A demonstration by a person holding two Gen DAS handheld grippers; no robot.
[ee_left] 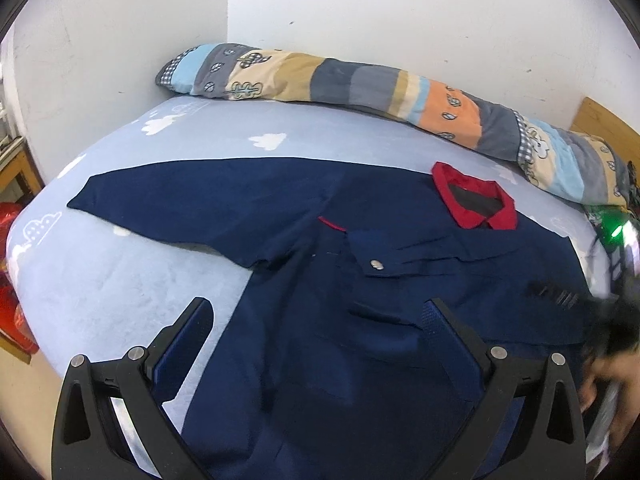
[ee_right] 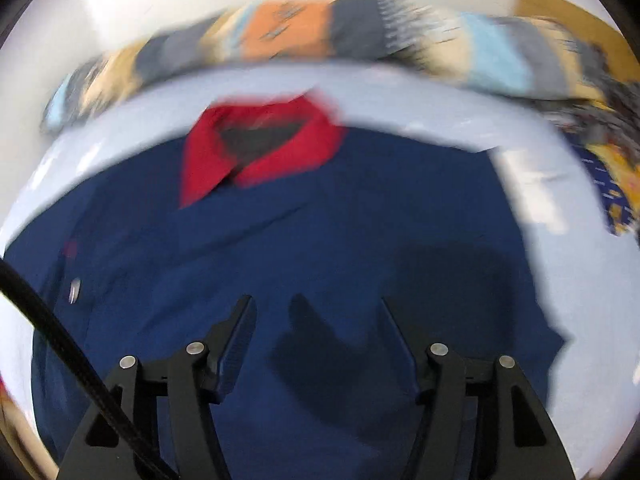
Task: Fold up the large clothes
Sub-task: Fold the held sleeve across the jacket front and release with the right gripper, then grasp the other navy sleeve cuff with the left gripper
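Navy shirt (ee_left: 400, 280) with red collar (ee_left: 476, 204) lies flat on the pale-blue bed (ee_left: 120, 292).
Its spread sleeve (ee_left: 192, 204) extends left, nearer the left tool (ee_left: 320, 316); both it and the right tool (ee_right: 316, 316) spread, empty.

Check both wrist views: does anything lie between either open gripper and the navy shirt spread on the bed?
Nothing visible does. The left gripper and right gripper are both open directly over bare cloth of the navy shirt; the patchwork quilt lies beyond the collar.

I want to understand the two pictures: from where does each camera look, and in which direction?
Left wrist: sits on the left hand-held gripper, looks down across the navy shirt toward its spread sleeve; own open fingers show.
Right wrist: sits on the right hand-held gripper, looks down at the shirt's chest, blurred; own open fingers show.
Shared: shirt, red collar, patchwork quilt, bed sheet.
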